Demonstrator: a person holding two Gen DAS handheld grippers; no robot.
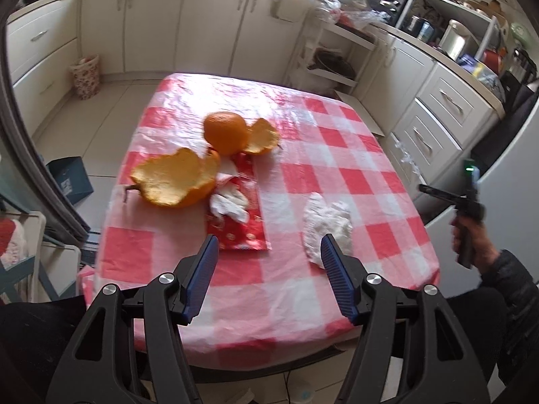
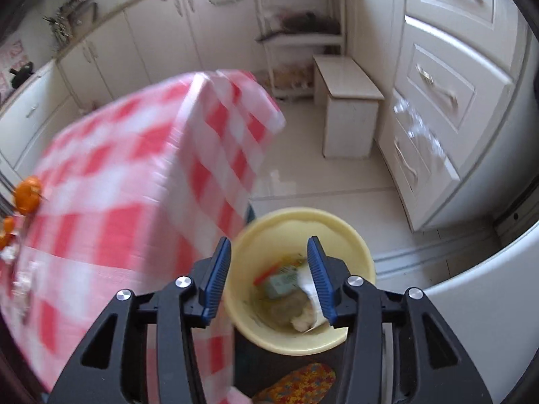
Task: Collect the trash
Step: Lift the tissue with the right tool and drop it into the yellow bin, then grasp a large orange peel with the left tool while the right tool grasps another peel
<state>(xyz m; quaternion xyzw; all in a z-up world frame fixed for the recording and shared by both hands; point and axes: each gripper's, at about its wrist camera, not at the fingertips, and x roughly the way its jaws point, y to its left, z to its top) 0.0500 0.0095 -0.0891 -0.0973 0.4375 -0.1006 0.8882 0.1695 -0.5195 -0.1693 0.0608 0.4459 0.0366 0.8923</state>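
We have the left gripper (image 1: 267,245) poised above the near edge of the table (image 1: 353,181), jaws standing wide with nothing between them; the crumpled white tissue (image 1: 325,227) lies on the checked cloth just beyond the right-hand pad, partly hidden behind its tip; the red packet (image 1: 241,208) with more white paper (image 1: 229,203) on it sits just past the left-hand pad; further off, the big orange peel (image 1: 173,181), the whole orange (image 1: 225,131) and a smaller peel (image 1: 262,136) cluster together. Over on the right, our right gripper (image 2: 269,247) hangs over the yellow bin (image 2: 269,232) on the floor beside the table, jaws parted and empty; scraps of paper and wrappers (image 2: 289,289) lie at the bin's bottom, directly below the pads.
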